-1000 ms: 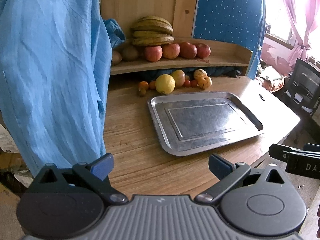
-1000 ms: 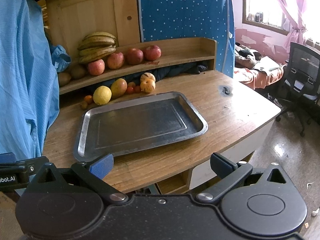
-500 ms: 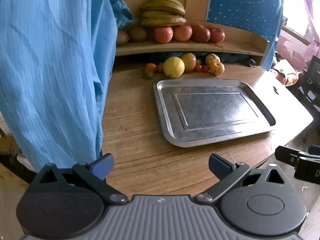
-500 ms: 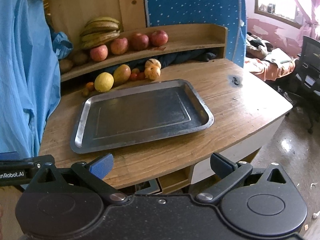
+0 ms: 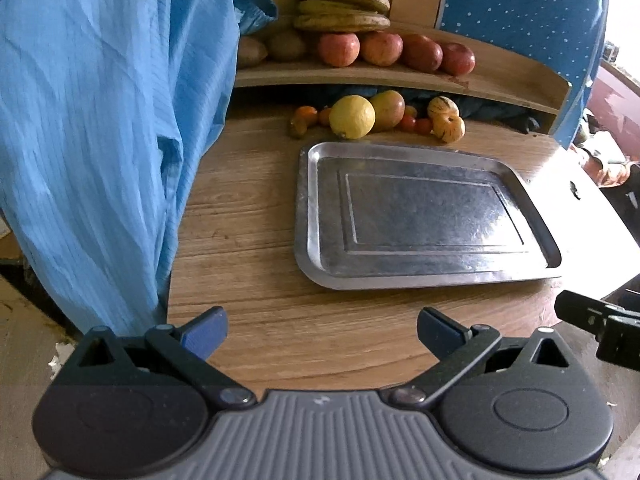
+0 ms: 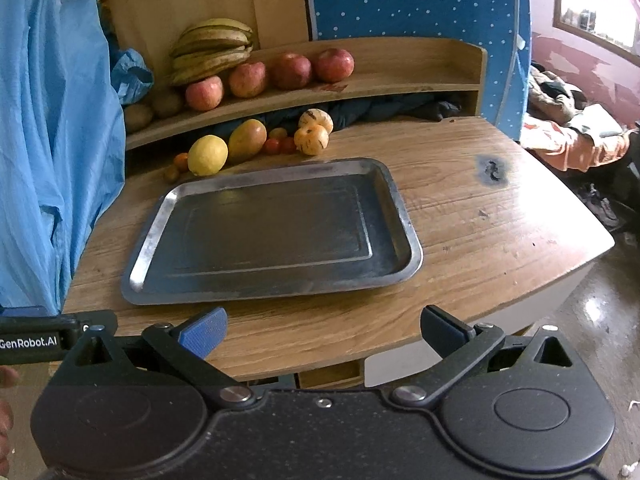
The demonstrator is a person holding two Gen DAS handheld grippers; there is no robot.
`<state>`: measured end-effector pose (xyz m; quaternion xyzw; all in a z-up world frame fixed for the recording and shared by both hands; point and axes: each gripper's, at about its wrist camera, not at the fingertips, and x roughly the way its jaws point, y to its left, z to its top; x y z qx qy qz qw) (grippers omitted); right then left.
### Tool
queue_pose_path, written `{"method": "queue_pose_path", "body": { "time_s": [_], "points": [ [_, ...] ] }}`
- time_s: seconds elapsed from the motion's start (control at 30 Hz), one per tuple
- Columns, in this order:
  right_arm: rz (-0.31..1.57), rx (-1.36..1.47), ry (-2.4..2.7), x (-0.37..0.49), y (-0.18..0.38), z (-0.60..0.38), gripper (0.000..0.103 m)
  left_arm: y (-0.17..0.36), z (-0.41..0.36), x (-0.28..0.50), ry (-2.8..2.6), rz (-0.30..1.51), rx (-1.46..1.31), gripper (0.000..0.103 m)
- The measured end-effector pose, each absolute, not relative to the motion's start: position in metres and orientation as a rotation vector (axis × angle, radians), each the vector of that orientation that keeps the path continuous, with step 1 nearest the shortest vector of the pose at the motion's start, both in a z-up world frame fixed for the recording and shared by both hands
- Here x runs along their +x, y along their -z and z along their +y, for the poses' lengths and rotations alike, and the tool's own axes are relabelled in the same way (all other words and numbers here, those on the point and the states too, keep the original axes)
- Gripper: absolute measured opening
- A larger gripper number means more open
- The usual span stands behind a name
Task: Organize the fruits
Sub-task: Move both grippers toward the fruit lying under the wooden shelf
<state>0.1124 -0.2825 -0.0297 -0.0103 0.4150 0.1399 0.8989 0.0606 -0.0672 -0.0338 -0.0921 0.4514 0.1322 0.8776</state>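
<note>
We hold the left gripper (image 5: 322, 326) and the right gripper (image 6: 323, 326) low at the bottom of each frame, both spread wide and carrying nothing, since nothing is picked yet. The metal tray (image 6: 404, 208) lies bare mid-frame on the wooden table (image 6: 480, 208), likely as the sorting spot. The loose fruits wait just beyond its far rim: a lemon (image 6: 207, 155), a mango (image 6: 247, 140) and small striped ones (image 6: 311, 139). Apples (image 6: 247, 79) and bananas (image 6: 212, 50) sit on the shelf (image 6: 400, 80) in the upper part of the frame.
</note>
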Motion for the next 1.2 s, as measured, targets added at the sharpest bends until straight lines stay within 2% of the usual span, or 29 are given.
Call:
{"method": "queue_pose_path", "body": {
  "time_s": [0.6,1.2],
  "points": [
    [0.862,-0.021,-0.473,0.144,0.033,-0.282,0.103,0.023,-0.071,0.083,-0.363,0.994,-0.161,0.103],
    [0.743,-0.135,-0.387,0.190,0.022,-0.216,0.103,0.033,-0.009,0.185,-0.185,0.953,-0.143,0.103]
  ]
}}
